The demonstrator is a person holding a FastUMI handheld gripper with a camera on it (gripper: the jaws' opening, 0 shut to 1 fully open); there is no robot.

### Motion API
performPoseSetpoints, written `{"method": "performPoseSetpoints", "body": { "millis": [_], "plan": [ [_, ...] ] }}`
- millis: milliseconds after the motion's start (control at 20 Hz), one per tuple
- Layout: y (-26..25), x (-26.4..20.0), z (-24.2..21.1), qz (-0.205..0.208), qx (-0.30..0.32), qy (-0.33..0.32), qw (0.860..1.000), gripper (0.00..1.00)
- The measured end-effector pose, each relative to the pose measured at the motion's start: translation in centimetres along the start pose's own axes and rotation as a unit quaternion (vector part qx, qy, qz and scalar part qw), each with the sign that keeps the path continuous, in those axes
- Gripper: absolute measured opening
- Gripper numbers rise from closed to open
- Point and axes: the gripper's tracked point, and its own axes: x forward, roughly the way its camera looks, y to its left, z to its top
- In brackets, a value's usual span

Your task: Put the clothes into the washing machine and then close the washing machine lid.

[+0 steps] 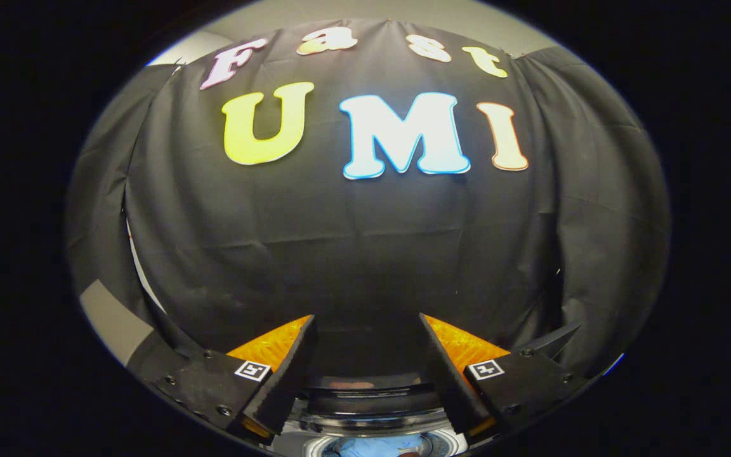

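The hand-held gripper (368, 355) is up high and level here, fingers spread wide apart with nothing between them, released and carrying no load. Straight ahead, well beyond the fingertips, hangs the booth's black cloth wall (365, 254), so the tool is looking out rather than down at the work. Down below, between the bases of the two fingers, there's the washing machine (372, 416), just its round top opening with a dark rim ring curving across under the gripper. And inside that opening, a patch of light blue clothes (375, 446) sits in the drum, which suggests the loading half of the job is done or close to it. The lid itself I can't make out from here; the dark band above the rim may be part of it, but that's too unclear to call. My read is that the open fingers are held clear above the machine to leave room for the lid step. Free space looks generous ahead and to either side of the fingers, while the rim directly beneath is the edge to mind on any descent.
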Motion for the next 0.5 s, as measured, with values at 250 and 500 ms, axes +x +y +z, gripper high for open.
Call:
{"method": "performPoseSetpoints", "body": {
  "millis": [250, 500],
  "plan": [
    [-0.2, -0.2, 0.1, 0.004, 0.004, -0.025, 1.0, 0.98],
    [-0.1, -1.3, 0.3, 0.005, 0.006, -0.045, 0.999, 0.97]
  ]
}}
